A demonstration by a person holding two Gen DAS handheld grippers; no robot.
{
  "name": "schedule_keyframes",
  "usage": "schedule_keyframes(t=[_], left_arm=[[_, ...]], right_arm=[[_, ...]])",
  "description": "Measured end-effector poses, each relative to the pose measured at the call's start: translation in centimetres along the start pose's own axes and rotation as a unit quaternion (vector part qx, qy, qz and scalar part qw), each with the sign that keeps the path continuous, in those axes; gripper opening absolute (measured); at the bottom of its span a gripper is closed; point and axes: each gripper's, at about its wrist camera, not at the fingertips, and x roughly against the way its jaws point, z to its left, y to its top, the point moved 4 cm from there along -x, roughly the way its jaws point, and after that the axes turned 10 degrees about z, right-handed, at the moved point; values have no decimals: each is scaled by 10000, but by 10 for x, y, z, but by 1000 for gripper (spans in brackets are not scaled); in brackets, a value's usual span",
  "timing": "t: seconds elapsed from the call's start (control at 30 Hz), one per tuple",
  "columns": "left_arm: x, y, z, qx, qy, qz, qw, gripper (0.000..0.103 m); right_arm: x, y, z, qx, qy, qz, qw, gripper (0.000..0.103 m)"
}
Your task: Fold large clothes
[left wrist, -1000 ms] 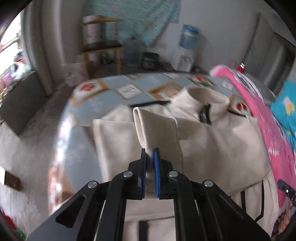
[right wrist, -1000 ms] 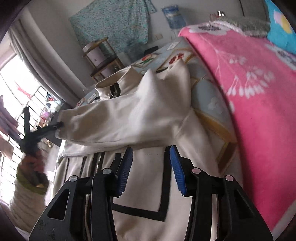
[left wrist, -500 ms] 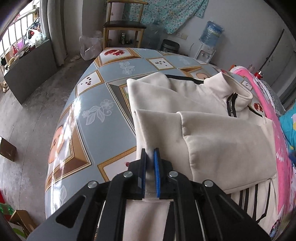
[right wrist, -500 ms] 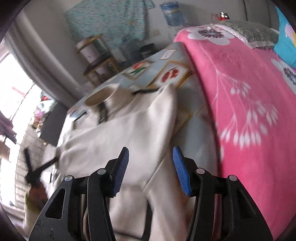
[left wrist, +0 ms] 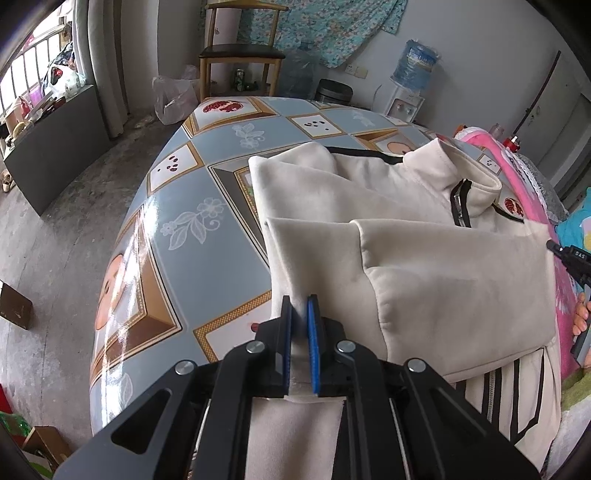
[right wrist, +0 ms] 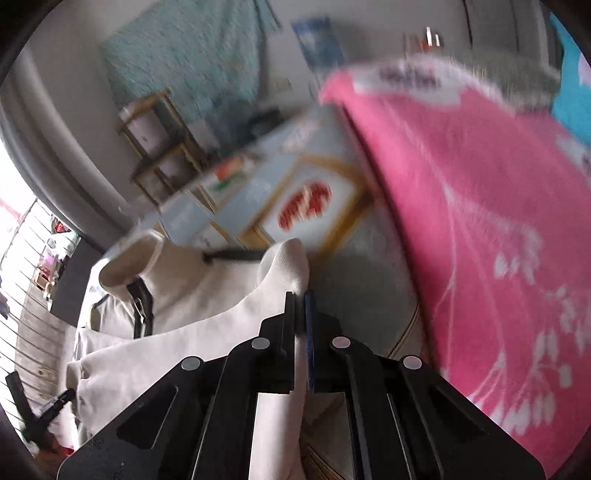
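On the table [left wrist: 207, 236], which has a blue cloth with framed pictures, lies a cream jacket [left wrist: 424, 266] with black stripes and a zip at the collar. It covers the right part of the table and one sleeve is folded across the body.

The left gripper [left wrist: 300, 317] is closed on the near left edge of the folded sleeve; cream fabric shows between its blue pads. The right gripper [right wrist: 300, 314] is closed too, and it pinches a fold of the jacket at the far side, near the shoulder; the fabric rises in a small peak just before its tips. In the left view this gripper shows only as a black tip at the right border, with fingers [left wrist: 581, 317] of the person behind it.

Beside the jacket, on the right, a pink blanket [right wrist: 480, 229] with white flowers lies close to the table edge, near the right gripper. Behind the table stand a wooden chair [left wrist: 240, 55], a plastic bag [left wrist: 173, 98] and a water dispenser [left wrist: 412, 85] with a blue bottle. A teal cloth [left wrist: 325, 26] hangs on the wall. The right view is blurred, so small things there I cannot tell.
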Motion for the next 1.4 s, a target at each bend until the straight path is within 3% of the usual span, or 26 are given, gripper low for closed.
schedule_keyframes(t=[0.1, 0.2, 0.23, 0.27, 0.33, 0.5, 0.63, 0.73, 0.8, 0.9, 1.0, 1.07, 1.13, 1.23, 1.27, 1.33, 1.37, 1.4], left_arm=[[-3, 0, 2, 7, -57, 29, 10000, 8], [2, 0, 2, -57, -116, -54, 9999, 12], [8, 0, 3, -76, -116, -148, 9998, 13], [15, -1, 6, -66, -73, -263, 9996, 13], [25, 0, 12, -24, 6, -430, 9991, 13], [47, 9, 7, -117, -154, -827, 9964, 13], [27, 13, -26, -472, -479, -441, 9968, 21], [-5, 11, -40, -664, -324, -41, 9973, 30], [-25, 7, -40, -704, -18, 117, 9974, 32], [-21, 4, -41, -731, 50, 35, 9973, 32], [-7, 6, -44, -776, 107, -140, 9968, 32], [1, 7, -52, -885, -7, -284, 9957, 33], [4, 8, -68, -1025, -113, -289, 9942, 35], [-6, 1, -96, -1355, -208, -65, 9905, 46], [-15, -5, -103, -1501, -89, 82, 9886, 53], [-35, -14, -107, -1678, 280, 339, 9848, 55], [-34, -18, -108, -1763, 366, 147, 9835, 56], [-32, -21, -109, -1794, 401, 147, 9829, 56]], right_arm=[[-6, -3, -1, 33, -236, -74, 9997, 4], [-31, -5, -10, 47, -615, 307, 9976, 8], [-27, -5, -12, -15, -549, 267, 9981, 18], [-20, -4, -13, -100, -540, 173, 9983, 36], [1, -2, -8, -84, -633, -134, 9979, 48], [45, -20, 35, 758, -494, -454, 9949, 48], [44, -71, 90, 2033, -237, -101, 9788, 47], [14, -111, 108, 2779, -670, 412, 9574, 45], [-11, -125, 94, 2786, -960, 877, 9515, 44], [-4, -121, 76, 2328, -715, 986, 9649, 44], [3, -117, 74, 2179, -968, 1086, 9651, 43], [11, -114, 84, 2096, -888, 1012, 9685, 43], [18, -110, 102, 2045, -544, 879, 9734, 43], [16, -112, 131, 2166, -315, 764, 9727, 43], [11, -114, 139, 2232, -266, 786, 9712, 43], [-7, -127, 144, 2329, -337, 1057, 9662, 44], [-20, -135, 139, 2306, -537, 1288, 9630, 44], [-21, -138, 138, 2322, -550, 1216, 9635, 44]])
